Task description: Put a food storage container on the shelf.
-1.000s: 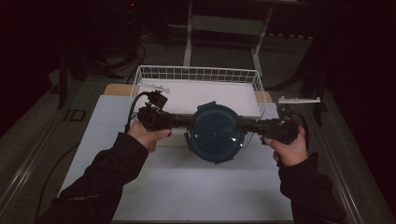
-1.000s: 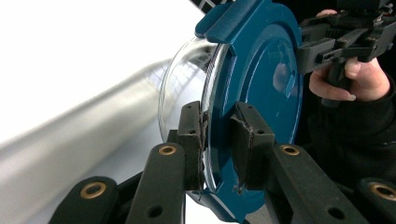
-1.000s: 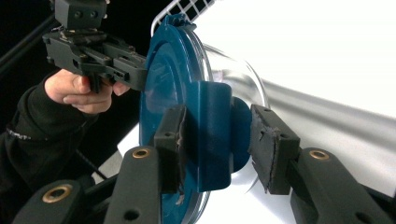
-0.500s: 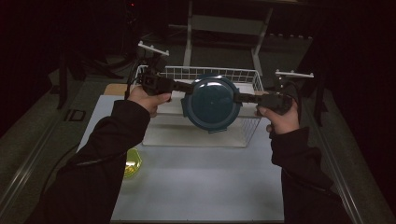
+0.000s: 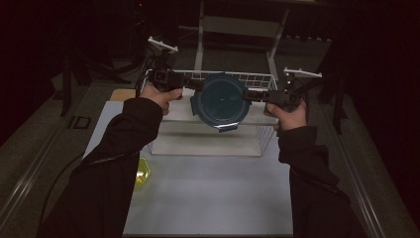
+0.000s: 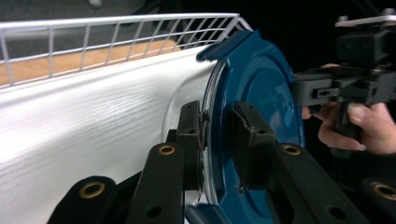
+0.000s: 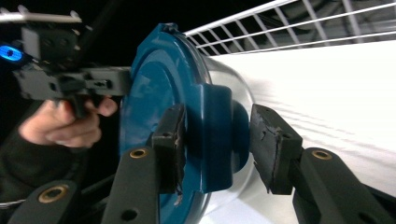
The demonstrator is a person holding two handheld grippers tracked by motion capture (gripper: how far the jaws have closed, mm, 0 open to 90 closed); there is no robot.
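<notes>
A round clear container with a blue lid (image 5: 220, 101) hangs on its side over the white wire basket (image 5: 257, 79), lid facing me. My left gripper (image 5: 195, 85) is shut on the lid's left rim. In the left gripper view its pads (image 6: 219, 116) pinch the thin blue edge (image 6: 261, 93). My right gripper (image 5: 249, 94) holds the opposite side. In the right gripper view its jaws (image 7: 215, 121) straddle the lid's blue latch tab (image 7: 219, 135) and have just been closing on it. The inner pad (image 7: 170, 140) lies against the lid's face.
The basket has a white liner (image 6: 93, 121) and a wire rim (image 7: 289, 28), and it stands at the far end of a white mat (image 5: 208, 198). A small yellow thing (image 5: 142, 173) lies on the mat by the left sleeve. A wooden board (image 5: 121, 94) sits left of the basket.
Both hands have carried the container away from me and upward, from over the mat to over the basket. It has tipped so the lid faces me. The yellow thing came into view.
</notes>
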